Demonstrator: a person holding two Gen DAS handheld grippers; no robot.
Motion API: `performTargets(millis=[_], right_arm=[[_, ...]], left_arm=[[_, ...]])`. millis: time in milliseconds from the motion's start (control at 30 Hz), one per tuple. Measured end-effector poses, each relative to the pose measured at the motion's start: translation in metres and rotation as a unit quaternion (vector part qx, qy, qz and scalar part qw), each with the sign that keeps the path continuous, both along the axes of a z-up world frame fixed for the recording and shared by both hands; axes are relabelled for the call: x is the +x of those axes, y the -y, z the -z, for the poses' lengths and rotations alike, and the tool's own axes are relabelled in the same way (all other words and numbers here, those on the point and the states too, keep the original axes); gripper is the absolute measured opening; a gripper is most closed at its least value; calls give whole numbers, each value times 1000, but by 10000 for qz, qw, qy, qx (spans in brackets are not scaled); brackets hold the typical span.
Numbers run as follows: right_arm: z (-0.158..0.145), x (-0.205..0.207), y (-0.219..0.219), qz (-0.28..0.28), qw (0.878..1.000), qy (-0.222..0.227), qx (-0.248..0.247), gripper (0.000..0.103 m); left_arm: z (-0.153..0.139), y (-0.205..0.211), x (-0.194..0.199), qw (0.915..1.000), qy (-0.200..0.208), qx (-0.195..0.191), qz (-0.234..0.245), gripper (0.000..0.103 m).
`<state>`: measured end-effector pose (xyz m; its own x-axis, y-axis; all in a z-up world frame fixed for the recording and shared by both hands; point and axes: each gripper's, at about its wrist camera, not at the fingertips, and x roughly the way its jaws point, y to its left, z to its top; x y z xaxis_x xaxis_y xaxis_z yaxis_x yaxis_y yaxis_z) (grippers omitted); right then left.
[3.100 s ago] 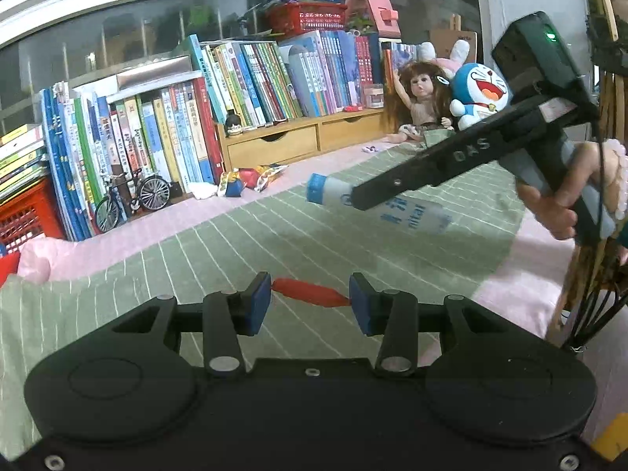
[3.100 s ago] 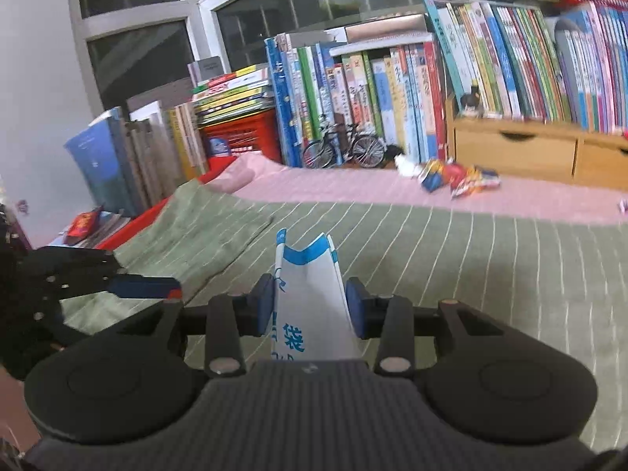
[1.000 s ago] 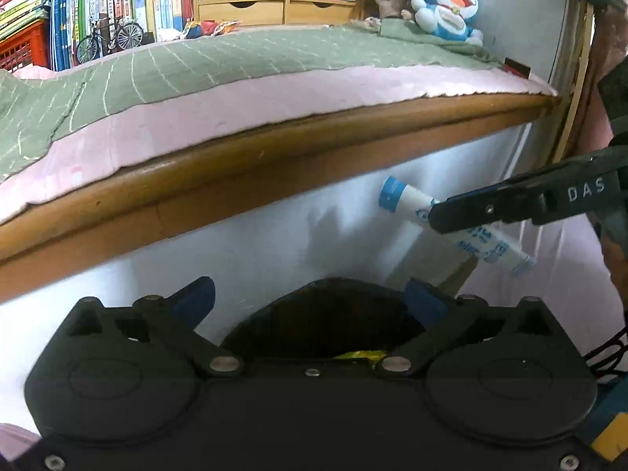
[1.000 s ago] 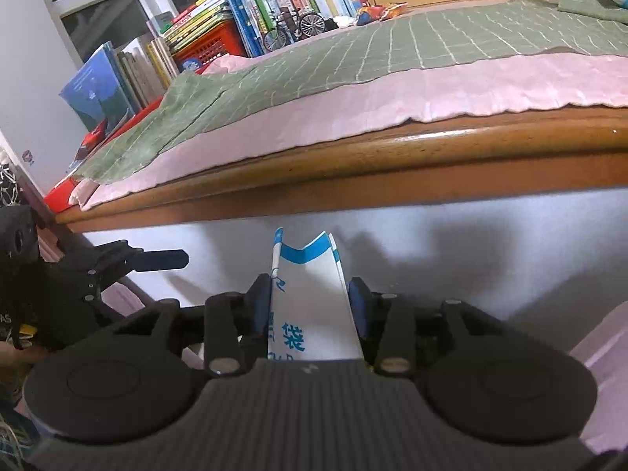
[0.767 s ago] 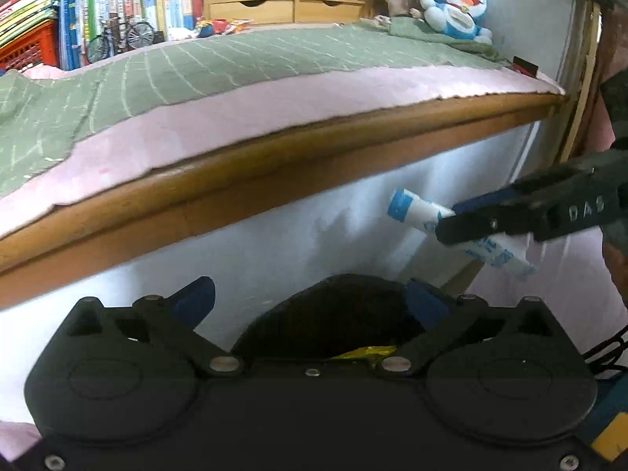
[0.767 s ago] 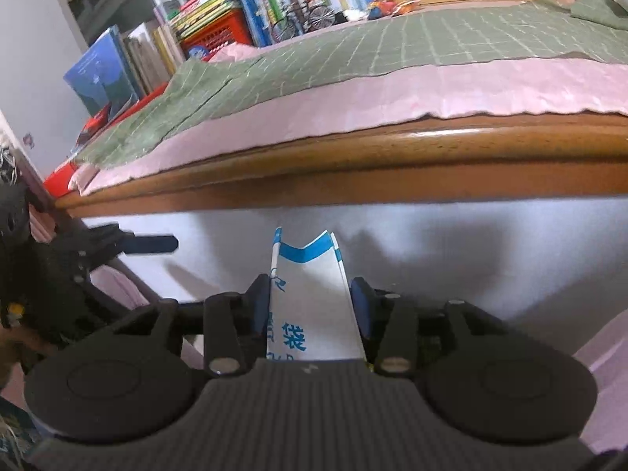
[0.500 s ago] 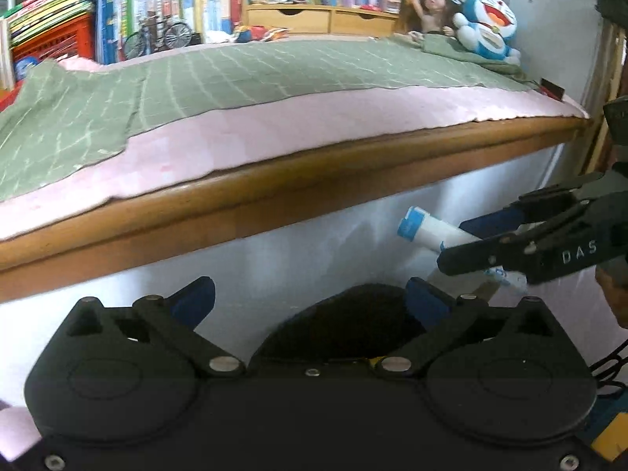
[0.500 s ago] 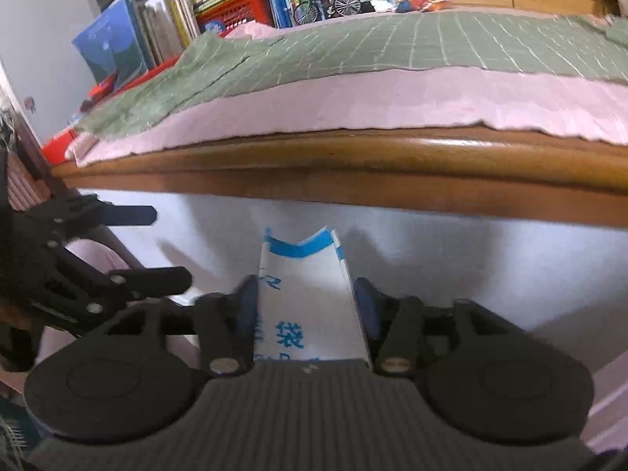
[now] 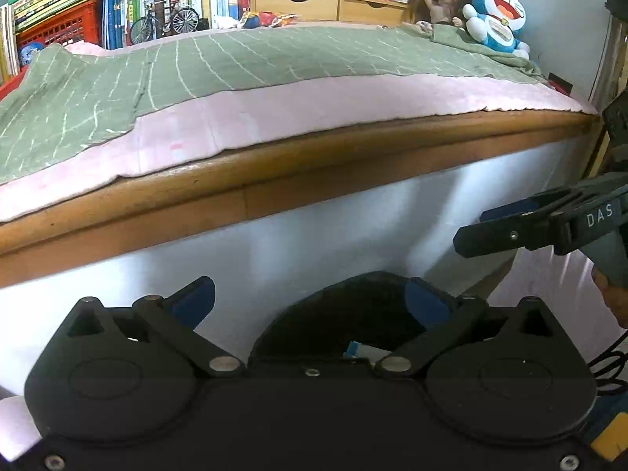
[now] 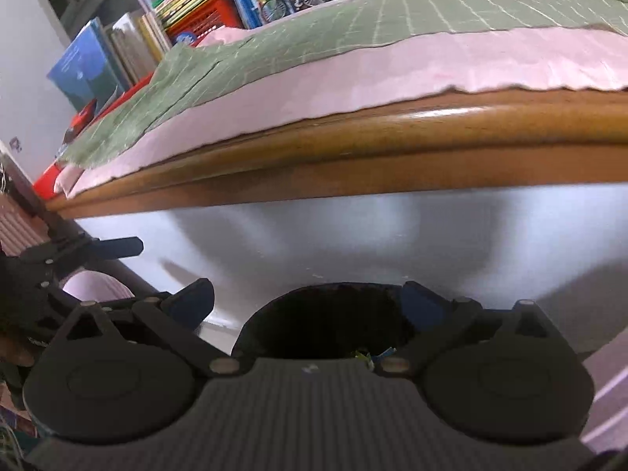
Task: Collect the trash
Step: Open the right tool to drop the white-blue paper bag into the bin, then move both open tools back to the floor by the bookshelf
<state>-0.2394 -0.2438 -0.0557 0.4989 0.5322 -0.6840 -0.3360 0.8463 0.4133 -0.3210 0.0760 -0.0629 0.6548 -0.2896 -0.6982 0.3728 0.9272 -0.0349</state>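
Beside the bed frame (image 10: 353, 157), a black bin (image 10: 325, 322) gapes.

Round black bin (image 9: 353, 306): lower half hidden behind the left gripper body; inside too dark to read. White, blue-edged scrap (image 9: 363, 350) within, mostly covered. Yellow-and-blue bits (image 10: 367, 354) too small to identify. Hand (image 9: 616, 302) cut by frame edge.
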Motion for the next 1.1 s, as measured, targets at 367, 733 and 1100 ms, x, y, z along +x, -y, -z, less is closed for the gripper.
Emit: performTargets(millis=[367,733,1100], right_arm=[[-38,-2,18,-13,9989,263,379,103],[-114,26,21,-173,9874,1498,473,103],[-175,118,18,273,9638,2637,-292,103]], left_arm=[[-20,-3,17,9907,-206,-1321,257,103],[-78,-1,42,9947,504,-757,488,103],[-148,-2,135,9906,1232,-506,319,103]])
